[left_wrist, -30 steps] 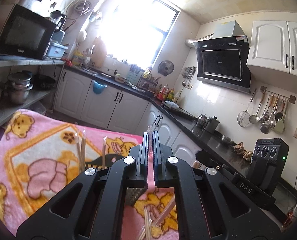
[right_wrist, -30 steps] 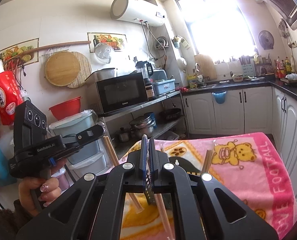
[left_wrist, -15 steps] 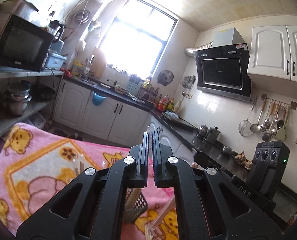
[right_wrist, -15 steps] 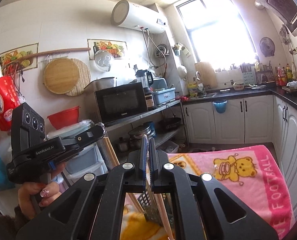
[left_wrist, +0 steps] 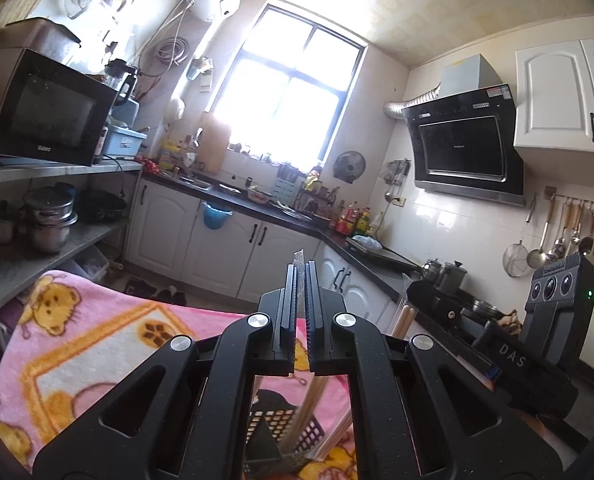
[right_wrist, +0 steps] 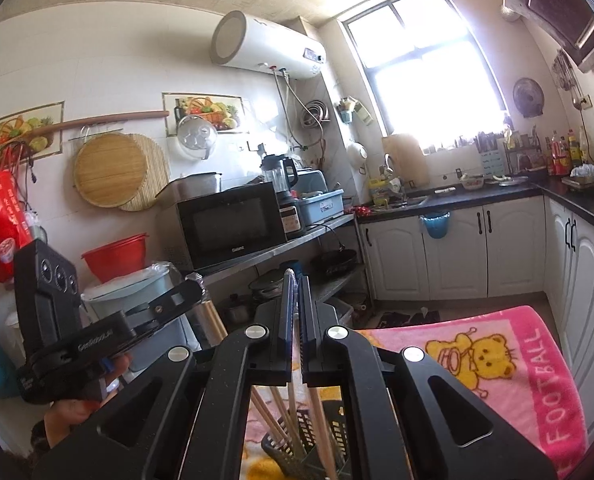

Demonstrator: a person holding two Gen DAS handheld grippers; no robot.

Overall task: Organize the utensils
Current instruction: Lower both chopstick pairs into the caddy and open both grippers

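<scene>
- If released from this height, likely to glance off the rim of the black mesh basket (right_wrist: 281,450) and roll across the pink blanket (right_wrist: 517,360).
- Nearest, right below both tools: noted basket on blanket, with several basket chopsticks (right_wrist: 293,412) inside, leaning at mixed angles. Crowded, so liable to block new ones.
- Noted right gripper (right_wrist: 295,280) with jaws narrow, pinching right-held chopsticks (left_wrist: 402,314) near their top; apt to pivot or slip.
- Noted left gripper (left_wrist: 301,270) with jaws narrow, clamped on left-held chopsticks (right_wrist: 213,320) in clear wrapper.
- Close together; could tangle hanging sticks if lowered at once.
- Farther: blanket edge, then floor. Awkward to recover from there.
</scene>
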